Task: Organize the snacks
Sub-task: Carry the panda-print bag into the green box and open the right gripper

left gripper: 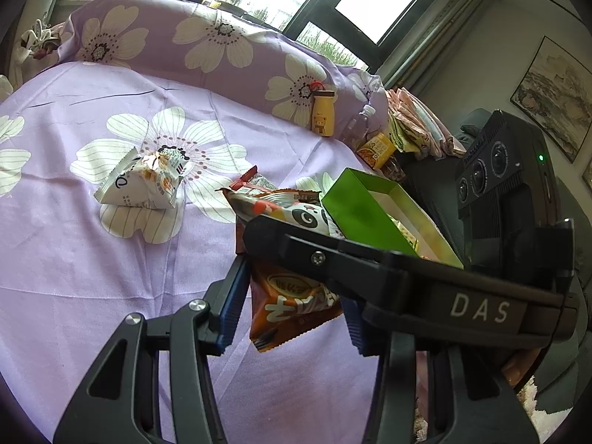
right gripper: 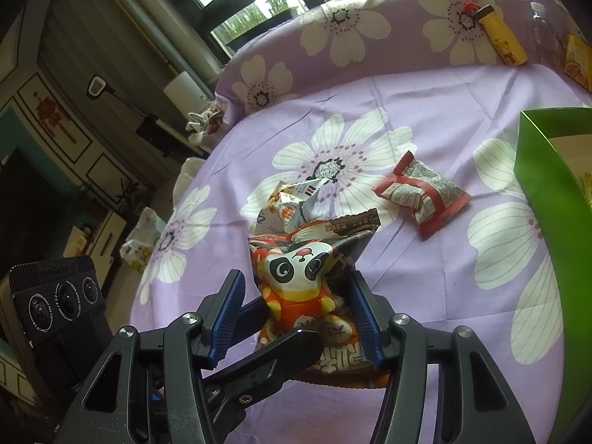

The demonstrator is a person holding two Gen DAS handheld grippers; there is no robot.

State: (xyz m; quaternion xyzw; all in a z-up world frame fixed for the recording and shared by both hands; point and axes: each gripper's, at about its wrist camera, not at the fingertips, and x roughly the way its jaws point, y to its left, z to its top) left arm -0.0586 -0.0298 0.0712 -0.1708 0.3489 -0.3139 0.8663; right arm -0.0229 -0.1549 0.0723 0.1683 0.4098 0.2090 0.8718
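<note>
Above the purple floral bedsheet (right gripper: 425, 118), both hand-held grippers pinch one panda snack packet (right gripper: 307, 281): right hand-held gripper (right gripper: 296, 314) and left hand-held gripper (left gripper: 292, 307). Green box (left gripper: 359, 211) just beside.

Bare purple bedsheet (left gripper: 74, 259) lay open across the left and lower left of the left wrist view. A white snack packet (left gripper: 142, 181) interrupted it mid-left. At right, the green box (left gripper: 364, 211) and the other gripper's arm (left gripper: 407, 285) blocked passage.
</note>
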